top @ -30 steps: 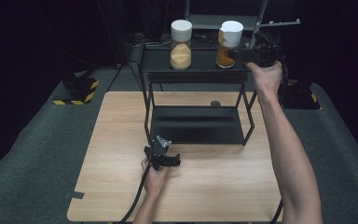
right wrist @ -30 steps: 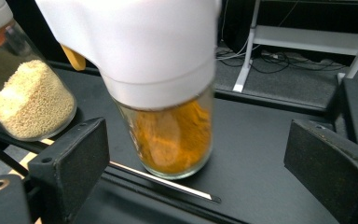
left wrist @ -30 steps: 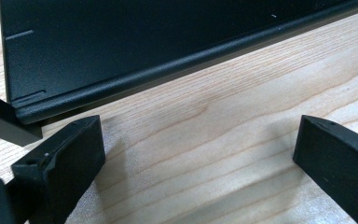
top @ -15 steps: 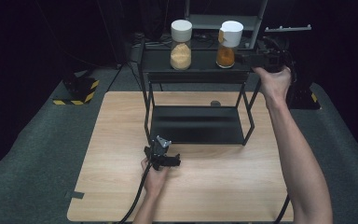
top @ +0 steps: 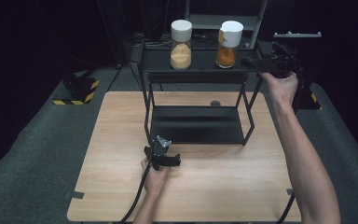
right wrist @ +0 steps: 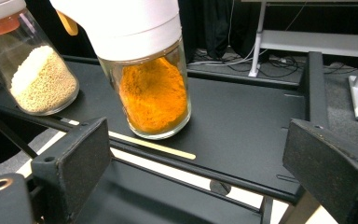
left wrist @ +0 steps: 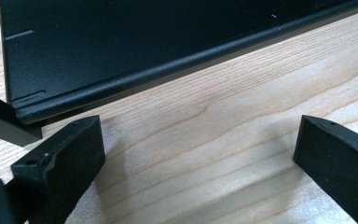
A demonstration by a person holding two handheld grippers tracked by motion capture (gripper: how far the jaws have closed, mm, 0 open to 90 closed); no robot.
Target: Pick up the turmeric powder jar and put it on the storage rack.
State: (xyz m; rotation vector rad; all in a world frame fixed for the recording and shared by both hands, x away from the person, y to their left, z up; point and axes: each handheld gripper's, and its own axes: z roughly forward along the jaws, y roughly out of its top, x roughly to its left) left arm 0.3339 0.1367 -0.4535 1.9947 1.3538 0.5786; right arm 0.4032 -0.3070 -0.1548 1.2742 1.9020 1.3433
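Two white-lidded glass jars stand on the top shelf (top: 200, 62) of a black metal rack. One jar holds orange powder (top: 227, 45) (right wrist: 150, 79), the other pale grains (top: 181, 45) (right wrist: 30, 70). My right gripper (top: 252, 61) (right wrist: 196, 177) is held at shelf height just right of the orange jar, open, with nothing between its jaws. On the wooden table (top: 121, 140), my left gripper (top: 164, 156) (left wrist: 196, 163) rests open in front of the rack's lower shelf (left wrist: 121, 51), its jaws empty.
The rack's lower shelf (top: 196, 125) sits on the table's far half. A small dark disc (top: 215, 103) lies on the table behind the rack. A black-and-yellow base (top: 77, 90) sits on the grey floor at far left. A light metal stand (right wrist: 307, 42) rises behind the rack.
My right gripper has drawn back to the right, away from the orange jar, which stays on the top shelf. The left gripper has not moved.
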